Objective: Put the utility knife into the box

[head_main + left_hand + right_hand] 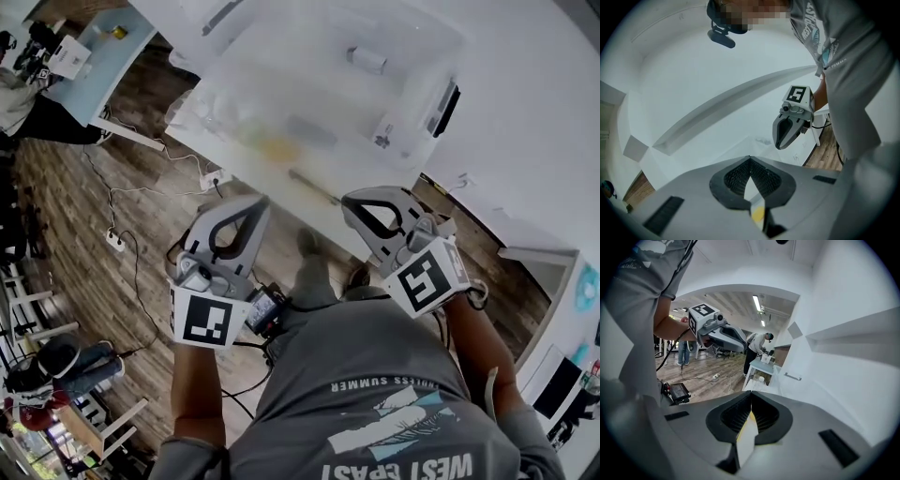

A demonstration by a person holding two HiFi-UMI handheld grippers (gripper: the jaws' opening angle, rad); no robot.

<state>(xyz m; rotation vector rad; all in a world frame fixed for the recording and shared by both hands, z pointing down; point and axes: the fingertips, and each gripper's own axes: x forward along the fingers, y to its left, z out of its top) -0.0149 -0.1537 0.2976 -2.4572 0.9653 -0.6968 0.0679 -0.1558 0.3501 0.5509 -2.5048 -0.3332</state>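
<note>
A clear plastic box [328,75] stands on the white table [525,112] ahead of me. Blurred items lie inside it: a grey elongated one [309,131], a yellowish patch [277,148] and a small cylinder [367,59]. A dark elongated thing [443,108] leans at the box's right side. I cannot tell which of these is the utility knife. My left gripper [258,200] [750,158] and right gripper [347,200] [751,393] hang side by side short of the table's near edge, both shut and empty. Each shows in the other's view: the right gripper [779,144], the left gripper [743,348].
Wood floor lies below, with cables and a power strip [115,241]. A small device [262,309] hangs at my waist. A second table [94,56] stands at the far left, with a person [757,350] beside it. A handle [314,186] runs along the table's front.
</note>
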